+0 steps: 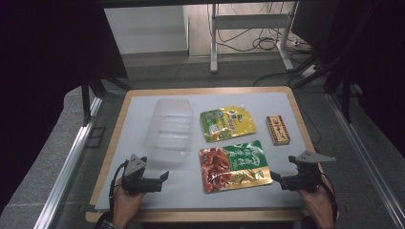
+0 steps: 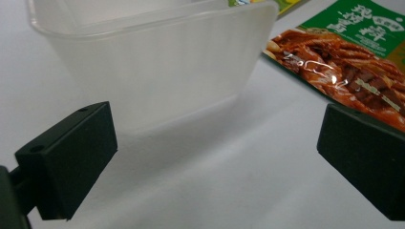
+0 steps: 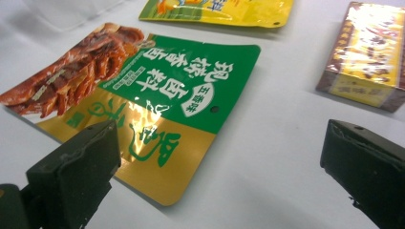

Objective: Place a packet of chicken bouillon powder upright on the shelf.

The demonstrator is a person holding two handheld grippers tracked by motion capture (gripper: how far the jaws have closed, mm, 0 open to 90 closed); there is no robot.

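Note:
A clear plastic tub (image 1: 169,128) stands left of centre on the white table; its near wall (image 2: 162,71) fills the upper left gripper view. A green and red snack pouch (image 1: 234,165) lies flat at front centre, seen close in the right gripper view (image 3: 143,95). Behind it lies a yellow pouch (image 1: 228,123). A small yellow and brown box (image 1: 277,130) sits at the right. My left gripper (image 1: 165,177) rests open at the front left, short of the tub. My right gripper (image 1: 274,178) is open by the green pouch's right corner. Nothing sits between either pair of jaws.
The white tabletop (image 1: 143,195) has a wooden rim. Metal rails (image 1: 71,157) run along both sides. A desk frame with cables (image 1: 258,33) stands on the floor beyond the table. A hand (image 1: 126,205) holds each gripper at the front edge.

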